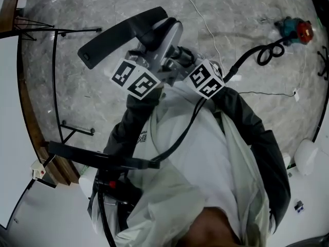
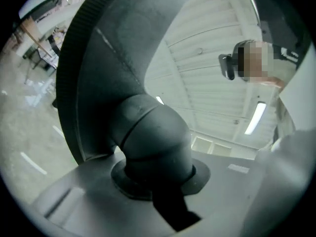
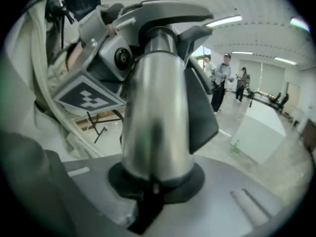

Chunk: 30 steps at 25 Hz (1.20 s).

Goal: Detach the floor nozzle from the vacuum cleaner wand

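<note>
White table (image 1: pixel 7 138) blocks the left; floor (image 1: pixel 241 19) ahead lies open.

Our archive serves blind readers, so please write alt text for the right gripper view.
The right gripper is shut on a shiny silver vacuum wand that rises up the middle of the frame. A cube with square markers sits to its left; people stand far off at right.

Left tongs (image 2: pixel 155 184) clamp the nozzle elbow (image 2: pixel 153 137). Just beside them, right tongs (image 3: pixel 154 181) clamp the wand (image 3: pixel 155 117). Left arm (image 1: pixel 126 133) and right arm (image 1: pixel 257 138) are bent behind them.
</note>
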Motion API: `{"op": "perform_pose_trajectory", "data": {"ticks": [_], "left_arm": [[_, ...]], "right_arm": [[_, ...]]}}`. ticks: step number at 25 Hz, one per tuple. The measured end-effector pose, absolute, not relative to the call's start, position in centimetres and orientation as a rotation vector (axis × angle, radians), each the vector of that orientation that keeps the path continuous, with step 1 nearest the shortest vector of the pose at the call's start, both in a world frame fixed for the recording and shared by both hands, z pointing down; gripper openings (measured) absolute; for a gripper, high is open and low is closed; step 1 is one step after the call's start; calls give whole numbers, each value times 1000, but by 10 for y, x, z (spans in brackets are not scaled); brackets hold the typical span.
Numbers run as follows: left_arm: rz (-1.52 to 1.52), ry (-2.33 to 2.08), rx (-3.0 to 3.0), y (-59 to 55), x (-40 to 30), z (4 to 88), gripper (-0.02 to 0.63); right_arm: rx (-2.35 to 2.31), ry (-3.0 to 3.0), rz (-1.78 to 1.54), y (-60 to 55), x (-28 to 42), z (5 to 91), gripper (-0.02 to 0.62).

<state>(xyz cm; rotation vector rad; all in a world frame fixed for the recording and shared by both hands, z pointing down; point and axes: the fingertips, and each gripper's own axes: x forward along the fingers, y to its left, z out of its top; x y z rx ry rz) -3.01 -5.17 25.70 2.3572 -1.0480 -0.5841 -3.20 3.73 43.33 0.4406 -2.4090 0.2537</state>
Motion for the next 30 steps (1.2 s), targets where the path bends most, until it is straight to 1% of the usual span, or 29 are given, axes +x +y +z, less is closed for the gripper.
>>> {"op": "perform_pose_trajectory", "data": {"ticks": [3, 6, 8, 12, 14, 16, 20, 25, 27, 30], "left_arm": [[-543, -1158, 2293, -56, -40, 262, 71], [-599, -1064, 2388, -46, -36, 250, 72], [-664, -904, 2511, -33, -27, 236, 72], [-803, -444, 2746, 6, -2, 206, 75], [-818, -374, 2747, 9, 4, 205, 77], [-807, -430, 2690, 0, 6, 213, 74], [-746, -620, 2579, -19, -2, 232, 71], [-547, -1114, 2295, -53, -36, 268, 71], [-531, -1190, 2239, -56, -48, 274, 71], [-584, -1111, 2329, -47, -47, 263, 72]], "right_arm": [[535, -2366, 198, 30, -32, 436, 40], [432, -2421, 177, 36, -38, 430, 40], [253, -2476, 192, 47, -38, 424, 40], [-237, -2528, 322, 86, -24, 403, 41], [-338, -2523, 381, 94, -17, 400, 41], [-282, -2517, 405, 90, -14, 407, 40], [8, -2512, 384, 73, -23, 423, 40], [483, -2394, 245, 38, -34, 443, 40], [525, -2364, 201, 33, -37, 446, 40], [428, -2404, 168, 37, -43, 442, 40]]}}
